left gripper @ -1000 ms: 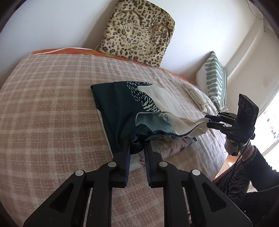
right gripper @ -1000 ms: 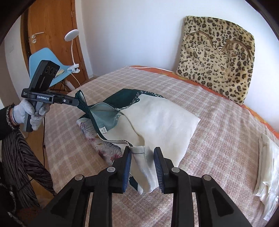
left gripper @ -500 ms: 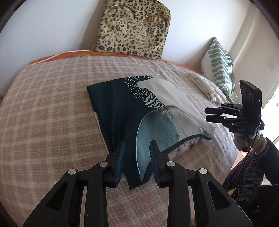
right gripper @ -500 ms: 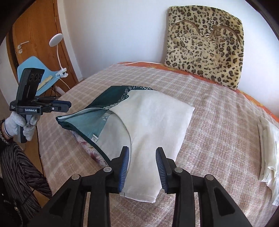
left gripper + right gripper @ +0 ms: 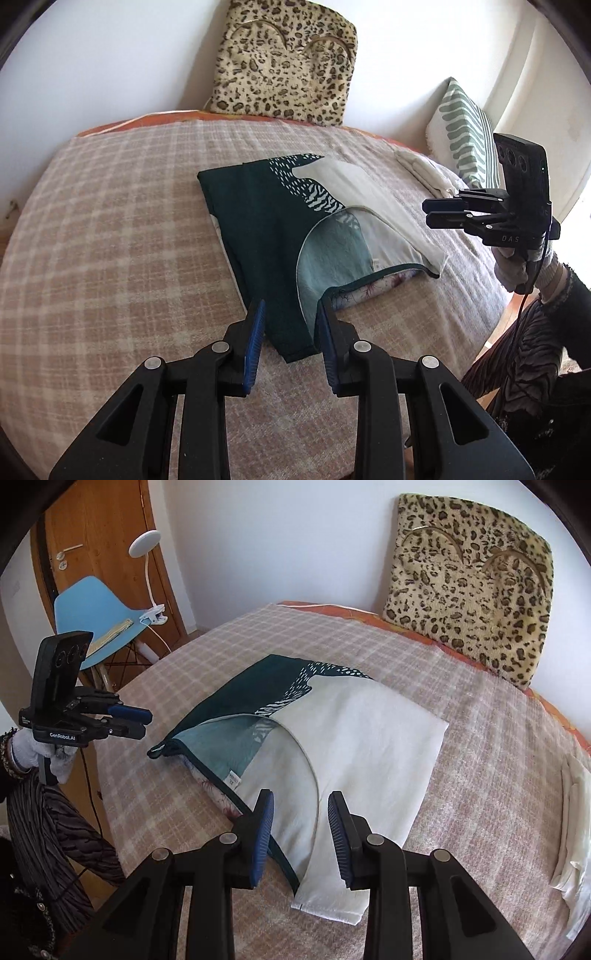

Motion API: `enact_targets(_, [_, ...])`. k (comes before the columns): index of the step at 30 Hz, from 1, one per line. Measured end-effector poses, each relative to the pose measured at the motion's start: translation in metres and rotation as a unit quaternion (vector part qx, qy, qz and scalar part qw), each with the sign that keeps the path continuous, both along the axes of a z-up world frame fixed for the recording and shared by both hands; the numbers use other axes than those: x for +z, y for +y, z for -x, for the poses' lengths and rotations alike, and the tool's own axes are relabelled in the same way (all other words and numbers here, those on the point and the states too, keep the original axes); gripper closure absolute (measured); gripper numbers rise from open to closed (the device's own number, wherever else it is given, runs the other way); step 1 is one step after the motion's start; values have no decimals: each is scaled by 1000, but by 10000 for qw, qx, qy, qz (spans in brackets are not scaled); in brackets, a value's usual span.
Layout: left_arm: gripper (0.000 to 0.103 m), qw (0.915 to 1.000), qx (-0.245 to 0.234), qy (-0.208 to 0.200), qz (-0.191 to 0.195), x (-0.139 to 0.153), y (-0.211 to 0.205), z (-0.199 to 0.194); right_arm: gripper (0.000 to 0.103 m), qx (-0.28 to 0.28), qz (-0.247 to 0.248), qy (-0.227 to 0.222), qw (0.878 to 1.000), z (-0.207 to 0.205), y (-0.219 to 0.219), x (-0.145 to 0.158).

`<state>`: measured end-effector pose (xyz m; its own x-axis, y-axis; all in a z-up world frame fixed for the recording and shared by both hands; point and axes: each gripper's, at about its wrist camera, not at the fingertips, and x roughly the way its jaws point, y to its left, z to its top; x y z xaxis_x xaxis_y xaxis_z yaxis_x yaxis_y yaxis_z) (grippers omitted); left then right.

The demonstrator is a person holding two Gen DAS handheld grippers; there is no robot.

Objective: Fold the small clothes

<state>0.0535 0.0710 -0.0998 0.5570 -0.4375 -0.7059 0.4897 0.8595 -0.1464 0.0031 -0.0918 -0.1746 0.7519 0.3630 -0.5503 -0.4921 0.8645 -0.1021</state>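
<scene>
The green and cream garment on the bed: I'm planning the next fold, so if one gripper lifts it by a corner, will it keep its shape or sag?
The garment will probably sag: it looks like thin woven cloth, lying flat with soft curved edges. It is likely light, since its near edge lies limp on the checked bedcover. Its overlapped layers may slide apart, as nothing pins them.

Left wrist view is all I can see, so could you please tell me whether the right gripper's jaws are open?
Observer: Yes. The right wrist view shows the right gripper open. The dark green and cream printed garment lies flat on the pink checked bedspread below its parted pads, ungripped.
Operator: Thank you. What stands behind my left gripper?
Observer: Behind the left gripper is a light blue plastic chair. A white clip-on lamp is clipped at its edge, in front of a wooden door.
</scene>
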Motion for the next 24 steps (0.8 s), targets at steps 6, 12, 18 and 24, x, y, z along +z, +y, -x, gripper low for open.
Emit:
enact_targets(6, [76,9997,203,3,119,9,-13,-48,72,-519,-144,-31,9985,-46,-2,8])
enact_targets(12, [75,9750,1333,798,1587,-2,24,-125,60,-1361,-1346,288,9811,-95,-68,28])
enact_targets(18, [62,9528,1718,1186,2206,-20,38,-167,56,-1726,-2536,922,9473,-129,-128,20])
enact_targets(24, [62,9398,1822,1486,2481,-34,37,-188,56,-1668,-2850,1254,9355,-151,-135,9])
